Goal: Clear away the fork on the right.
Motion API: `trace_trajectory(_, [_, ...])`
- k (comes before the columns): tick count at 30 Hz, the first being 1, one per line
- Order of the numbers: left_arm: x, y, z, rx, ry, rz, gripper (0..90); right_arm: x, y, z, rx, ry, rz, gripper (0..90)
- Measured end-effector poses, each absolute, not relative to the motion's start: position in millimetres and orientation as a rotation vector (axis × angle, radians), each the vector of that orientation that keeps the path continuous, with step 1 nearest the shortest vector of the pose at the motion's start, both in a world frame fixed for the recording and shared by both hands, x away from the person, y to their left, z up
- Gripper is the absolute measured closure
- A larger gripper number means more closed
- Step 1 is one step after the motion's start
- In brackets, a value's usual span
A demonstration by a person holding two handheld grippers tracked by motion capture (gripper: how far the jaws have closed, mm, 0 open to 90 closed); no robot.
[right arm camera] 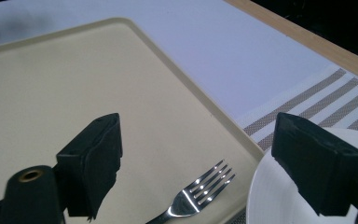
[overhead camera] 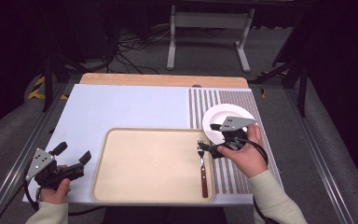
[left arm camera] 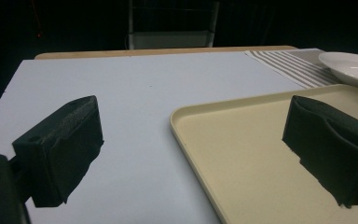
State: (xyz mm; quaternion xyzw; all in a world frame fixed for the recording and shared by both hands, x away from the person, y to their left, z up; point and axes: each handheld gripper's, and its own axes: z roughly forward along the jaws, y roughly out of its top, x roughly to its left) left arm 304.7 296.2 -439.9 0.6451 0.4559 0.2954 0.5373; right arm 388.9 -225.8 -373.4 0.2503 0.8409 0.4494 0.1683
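Note:
A beige tray (overhead camera: 154, 163) lies at the middle front of the pale blue table. A fork (overhead camera: 203, 168) with a brown handle rests along the tray's right side, tines pointing away from me. My right gripper (overhead camera: 207, 135) hovers over the fork's tines, at the near left rim of a white plate (overhead camera: 218, 116). Its jaws stand open with nothing between them. In the right gripper view the fork tines (right arm camera: 200, 189) lie below that gripper (right arm camera: 198, 135), apart from both jaws. My left gripper (overhead camera: 73, 153) is open and empty just left of the tray.
The white plate (right arm camera: 279, 200) sits on a striped placemat (overhead camera: 233, 177) on the table's right side. The left gripper view has the tray (left arm camera: 242, 140) ahead between its gripper's (left arm camera: 191, 149) jaws and the plate (left arm camera: 349, 67) farther right. A wooden strip (overhead camera: 163, 80) edges the table's far side.

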Motion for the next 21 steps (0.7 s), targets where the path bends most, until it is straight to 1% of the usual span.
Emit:
trace_trajectory(13, [304.9, 296.6, -440.1, 1.530, 1.091, 0.703, 5.4, 370.9, -265.4, -384.4, 0.768, 2.261, 1.418, 14.6])
trace_trajectory(21, [304.9, 296.9, -440.6, 1.528, 1.087, 0.703, 5.3, 361.8, -289.1, -398.7, 0.789, 2.152, 1.487, 13.8])
